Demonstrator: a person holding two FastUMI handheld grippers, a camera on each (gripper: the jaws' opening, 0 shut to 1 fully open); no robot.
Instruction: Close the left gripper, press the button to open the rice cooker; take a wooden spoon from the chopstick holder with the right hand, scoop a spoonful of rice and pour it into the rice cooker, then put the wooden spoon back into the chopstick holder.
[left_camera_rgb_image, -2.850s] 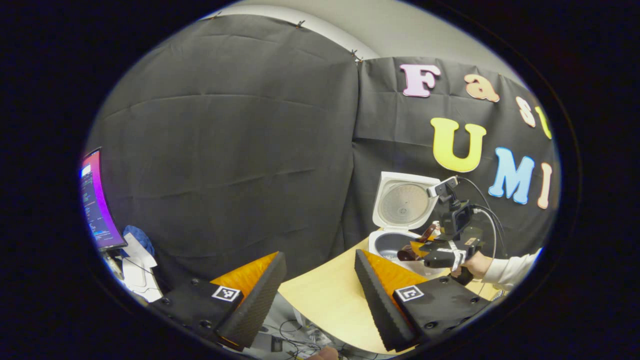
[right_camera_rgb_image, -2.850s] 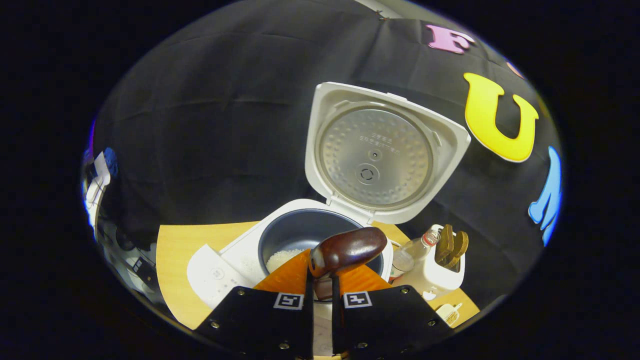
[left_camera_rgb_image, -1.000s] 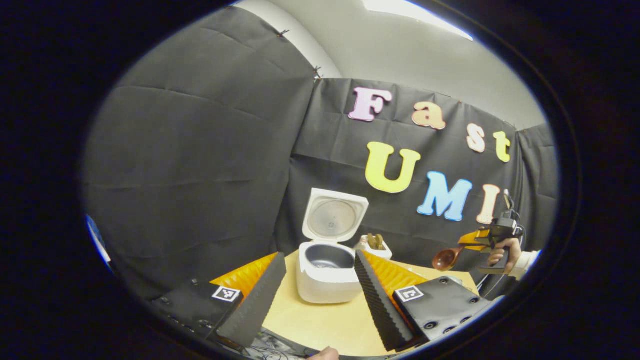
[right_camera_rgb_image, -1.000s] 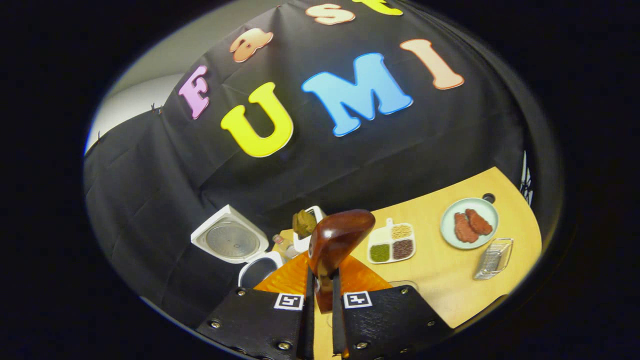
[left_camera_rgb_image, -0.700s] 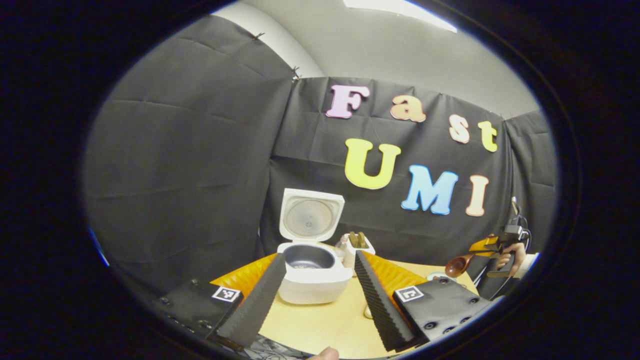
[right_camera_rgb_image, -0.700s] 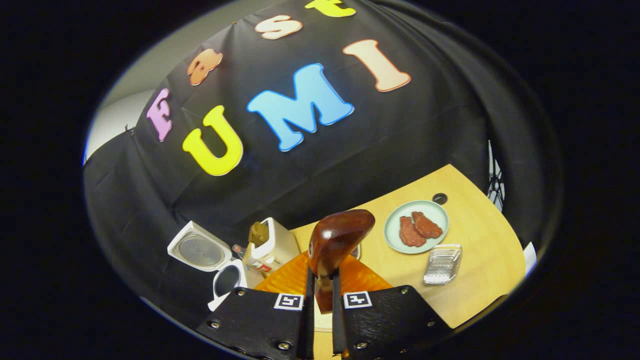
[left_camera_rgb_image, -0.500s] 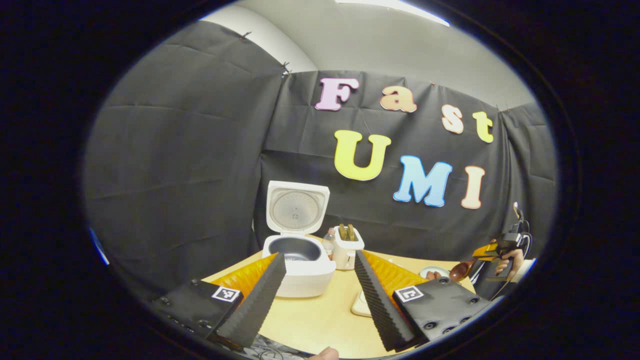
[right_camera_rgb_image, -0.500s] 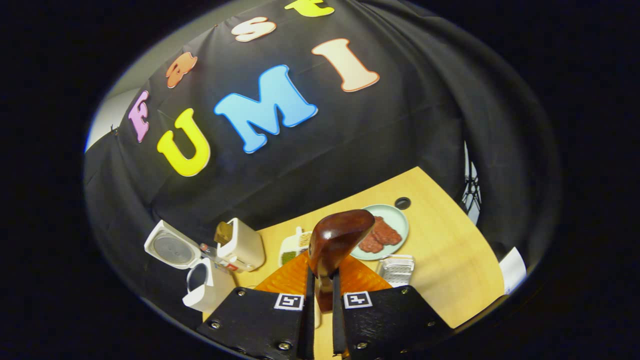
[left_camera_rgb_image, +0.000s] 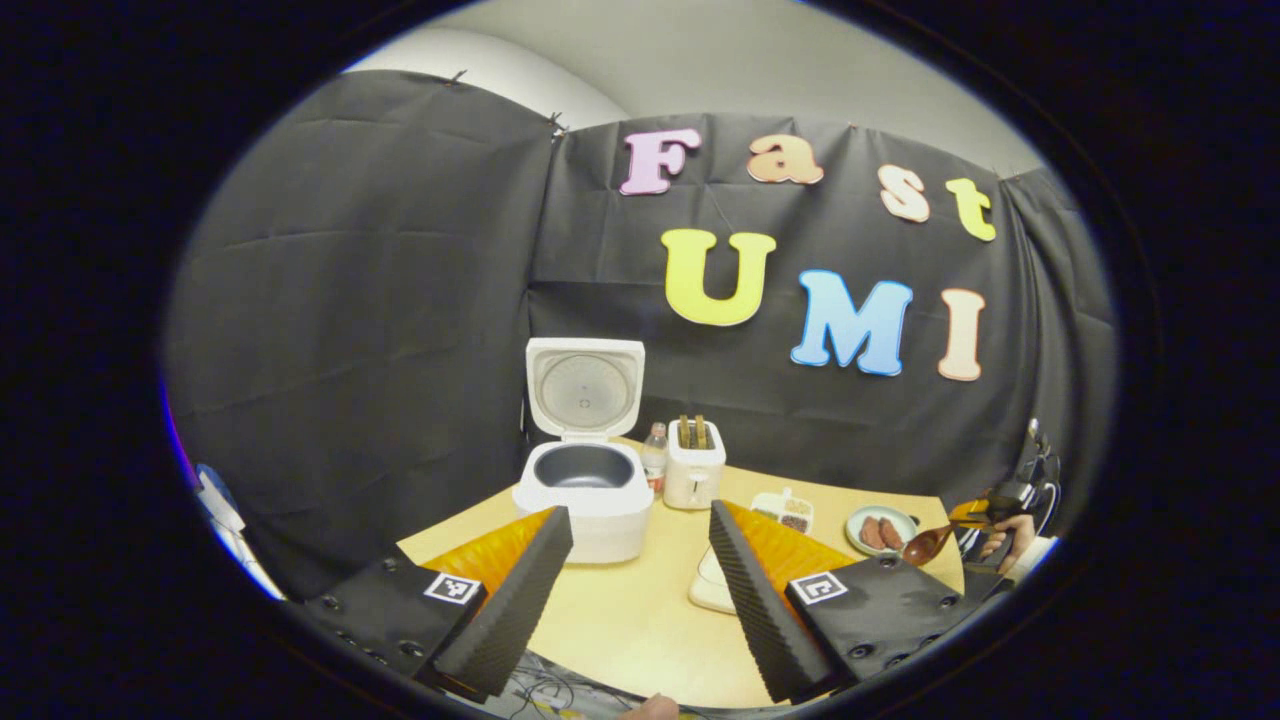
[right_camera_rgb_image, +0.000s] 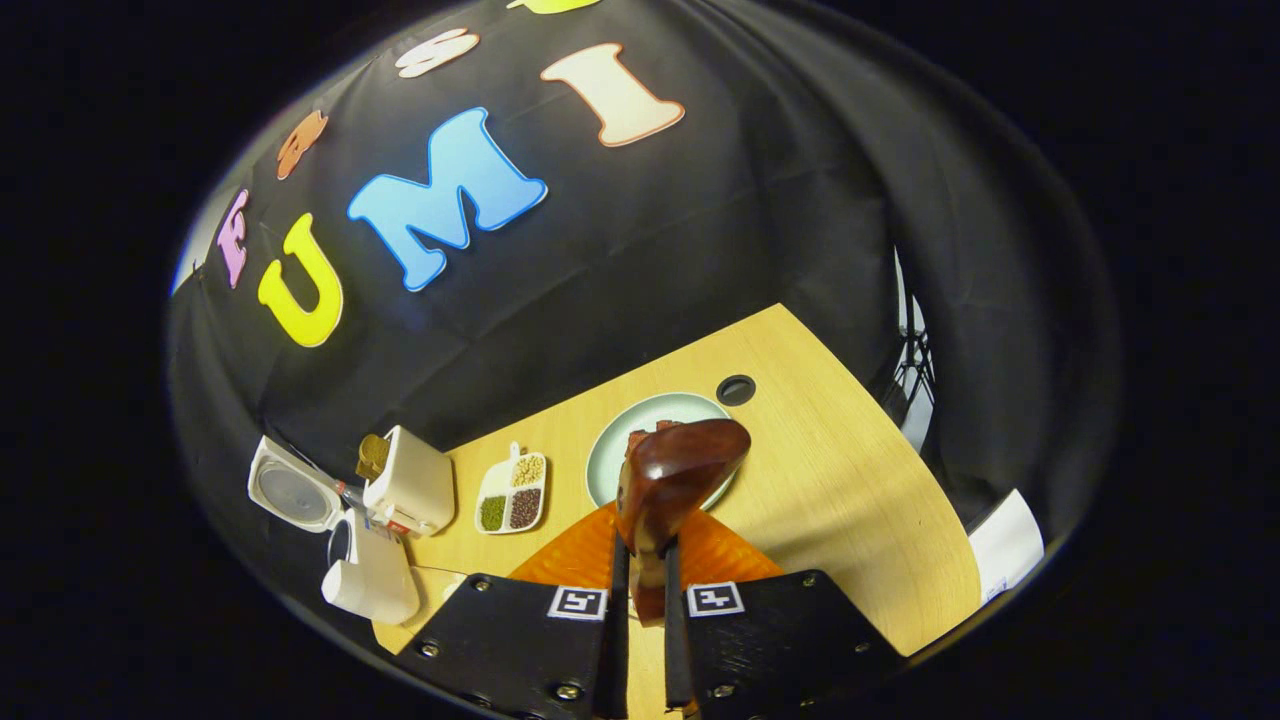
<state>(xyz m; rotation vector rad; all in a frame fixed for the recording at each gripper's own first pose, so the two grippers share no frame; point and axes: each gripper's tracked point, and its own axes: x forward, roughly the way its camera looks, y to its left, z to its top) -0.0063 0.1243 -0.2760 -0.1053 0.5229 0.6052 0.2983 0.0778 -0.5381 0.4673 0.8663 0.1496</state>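
Wooden spoon (right_camera_rgb_image: 672, 470) now far right of rice cooker (right_camera_rgb_image: 365, 580)

The wooden spoon (right_camera_rgb_image: 668, 480) hides most of the plate (right_camera_rgb_image: 620, 440).

Left tongs (left_camera_rgb_image: 640, 590): both ridged black fingers (left_camera_rgb_image: 510, 600) spread wide apart, nothing between them, aimed level and forward. Right tongs (right_camera_rgb_image: 640, 610): fingers drawn in to a narrow gap, both pressing on the handle of a wooden spoon (right_camera_rgb_image: 675, 475) whose bowl stands up ahead of the tips. In the left gripper view the right tongs (left_camera_rgb_image: 975, 515) sit far off to the right, held by a hand (left_camera_rgb_image: 1005, 535) with a white sleeve (left_camera_rgb_image: 1035, 548) behind it.
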